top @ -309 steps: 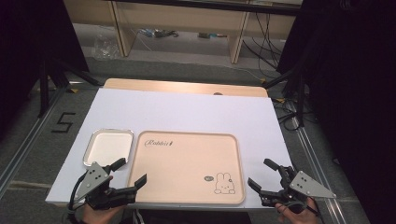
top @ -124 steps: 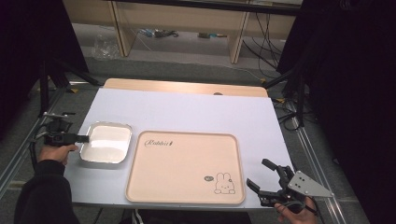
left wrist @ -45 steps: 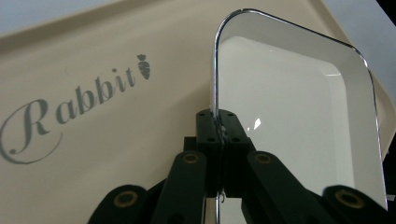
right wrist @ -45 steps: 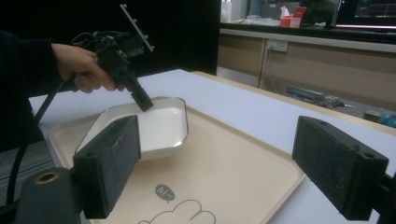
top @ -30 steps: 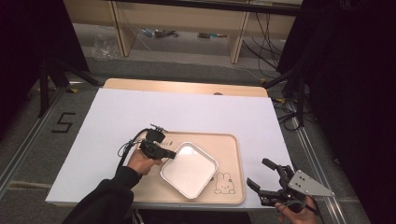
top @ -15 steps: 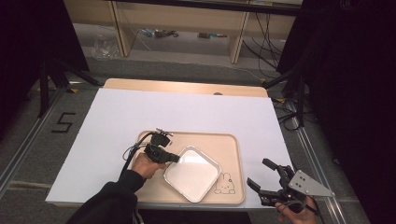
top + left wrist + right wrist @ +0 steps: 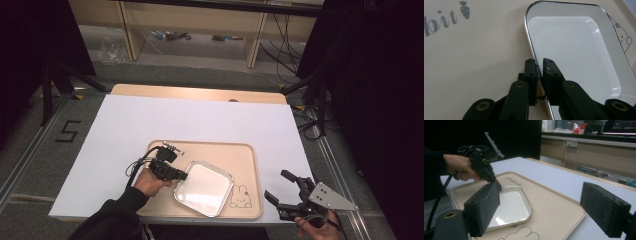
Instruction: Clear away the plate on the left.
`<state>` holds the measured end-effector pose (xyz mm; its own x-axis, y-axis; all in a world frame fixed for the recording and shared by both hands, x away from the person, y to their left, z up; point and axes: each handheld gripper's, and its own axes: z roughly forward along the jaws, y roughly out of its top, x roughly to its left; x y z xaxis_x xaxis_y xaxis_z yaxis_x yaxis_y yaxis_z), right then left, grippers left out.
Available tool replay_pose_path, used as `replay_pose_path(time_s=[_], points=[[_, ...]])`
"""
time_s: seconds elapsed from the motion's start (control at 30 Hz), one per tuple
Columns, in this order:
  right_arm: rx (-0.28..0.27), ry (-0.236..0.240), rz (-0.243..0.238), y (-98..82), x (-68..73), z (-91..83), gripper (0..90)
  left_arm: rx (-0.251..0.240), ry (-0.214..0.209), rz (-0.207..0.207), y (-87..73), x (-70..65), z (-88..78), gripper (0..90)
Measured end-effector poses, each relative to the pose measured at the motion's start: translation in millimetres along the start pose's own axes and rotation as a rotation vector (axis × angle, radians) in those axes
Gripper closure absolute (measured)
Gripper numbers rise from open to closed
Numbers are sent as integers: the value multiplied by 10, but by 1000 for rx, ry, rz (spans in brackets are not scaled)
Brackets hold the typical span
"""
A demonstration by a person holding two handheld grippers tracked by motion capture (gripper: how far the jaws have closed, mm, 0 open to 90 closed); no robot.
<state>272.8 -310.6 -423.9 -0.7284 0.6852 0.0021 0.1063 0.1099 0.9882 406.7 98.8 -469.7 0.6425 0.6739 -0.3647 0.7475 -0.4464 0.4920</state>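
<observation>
A white square dish [image 7: 202,187] with a shiny rim lies on the beige tray [image 7: 220,150], at its front middle beside the rabbit drawing. My left gripper [image 7: 182,176] stands at the dish's left rim. In the left gripper view the jaws [image 7: 540,65] straddle that rim of the dish [image 7: 579,50]; they have just been opening, and a thin gap shows between the pads. My right gripper [image 7: 276,184] rests open at the table's front right corner, nothing between its fingers. The right gripper view shows the dish [image 7: 509,207] and the left gripper [image 7: 496,182] past its own wide jaws.
A white sheet [image 7: 200,117] covers the table, with a wooden strip [image 7: 200,92] bare along the far edge. A rabbit drawing [image 7: 240,196] marks the tray's front right corner. Cables and low shelving lie on the floor beyond the table.
The dish stood left of the tray seconds ago; the left gripper has carried it onto the tray and set it down flat. The right gripper has stayed in place.
</observation>
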Motion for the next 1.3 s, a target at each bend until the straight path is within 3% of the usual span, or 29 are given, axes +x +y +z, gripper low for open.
replay_pose_path(time_s=[0.23,0.37,0.4,0.43,0.53,0.57,0.6,0.83,0.9,0.97,1.03,1.1,1.3], points=[[3,-1,-9,-1,-3,-8,168,25,8,20,-51,17,-23,801],[3,1,0,-4,-1,-7,168,16,0,-13,-89,7,-35,797],[5,12,23,-7,15,-4,168,23,0,11,-96,21,-47,796],[5,-1,-6,0,-2,-10,168,23,3,3,-107,12,-53,795],[-2,2,4,-5,6,-1,169,19,8,-8,-147,7,-68,789],[15,6,22,-3,18,-11,169,17,5,0,-155,2,-72,787],[14,1,10,0,8,-13,168,18,5,14,-165,5,-79,784],[8,18,11,-4,8,-1,168,9,21,8,-250,-26,-116,771],[32,2,0,10,7,-23,168,-2,23,42,-267,-12,-116,766],[20,-10,30,1,24,-20,168,1,19,29,-294,-29,-123,765],[32,6,22,4,14,-26,168,1,28,29,-314,-46,-134,761],[18,-10,42,2,33,-23,168,2,24,32,-325,-45,-141,757],[30,9,17,9,10,-24,168,-3,20,19,-389,-51,-171,748]])
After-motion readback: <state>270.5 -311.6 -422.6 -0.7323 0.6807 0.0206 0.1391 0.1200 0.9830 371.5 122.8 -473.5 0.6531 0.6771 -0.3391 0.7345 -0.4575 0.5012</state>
